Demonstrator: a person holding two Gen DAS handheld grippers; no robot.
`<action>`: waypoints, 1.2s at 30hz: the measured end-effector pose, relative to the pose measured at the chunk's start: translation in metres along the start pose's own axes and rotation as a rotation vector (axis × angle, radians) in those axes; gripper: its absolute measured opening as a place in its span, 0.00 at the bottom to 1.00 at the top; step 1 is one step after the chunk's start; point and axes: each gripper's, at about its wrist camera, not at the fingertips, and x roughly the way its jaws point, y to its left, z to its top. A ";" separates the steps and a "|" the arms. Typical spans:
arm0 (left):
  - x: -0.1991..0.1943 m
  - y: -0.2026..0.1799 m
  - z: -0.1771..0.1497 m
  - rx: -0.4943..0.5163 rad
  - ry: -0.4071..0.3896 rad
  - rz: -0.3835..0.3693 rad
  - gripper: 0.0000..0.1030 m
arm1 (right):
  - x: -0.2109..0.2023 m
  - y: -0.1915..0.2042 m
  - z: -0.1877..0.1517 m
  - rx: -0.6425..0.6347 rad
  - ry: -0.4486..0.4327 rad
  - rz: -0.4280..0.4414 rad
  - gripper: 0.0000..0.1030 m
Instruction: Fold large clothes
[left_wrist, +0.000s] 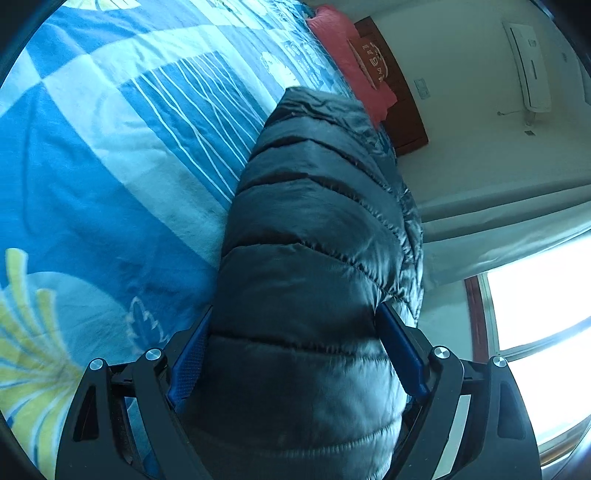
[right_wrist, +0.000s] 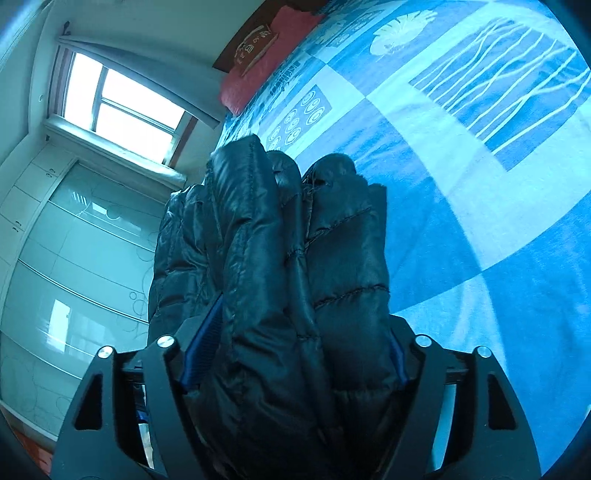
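Dark puffer jacket (left_wrist: 317, 258) fills frame centre in both wrist views, long axis running straight up-frame from the fingers, over the blue bedspread (left_wrist: 92, 177). Left gripper (left_wrist: 295, 354) clamped wide on thick folded bulk; right gripper (right_wrist: 295, 350) likewise on bunched layers, pads (right_wrist: 205, 343) touching fabric. Both equally near.

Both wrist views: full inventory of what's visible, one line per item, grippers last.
puffer jacket: 1, dark quilted, bundled on the bed, running between the jaws of both grippers
bed cover: 1, blue and pale patchwork with white stripes and yellow leaf print, spread under the jacket
pillow: 1, pink-red, at the head of the bed
headboard: 1, dark brown wood, behind the pillow
air conditioner: 1, white, on the wall
window: 1, bright, with curtain
wardrobe: 1, pale glass-fronted, below the window in the right wrist view
left gripper: black, blue pads, jaws wide around the jacket
right gripper: same build, jaws wide around folded jacket layers
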 end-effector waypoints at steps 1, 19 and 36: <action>-0.004 0.000 0.001 0.001 -0.005 -0.003 0.82 | -0.005 0.001 0.001 -0.014 -0.007 -0.007 0.75; 0.040 -0.018 0.041 0.096 0.015 0.025 0.81 | 0.036 -0.011 0.040 0.053 0.052 0.074 0.44; 0.065 -0.019 0.055 0.189 -0.001 0.089 0.81 | 0.063 -0.033 0.056 0.138 0.024 0.127 0.48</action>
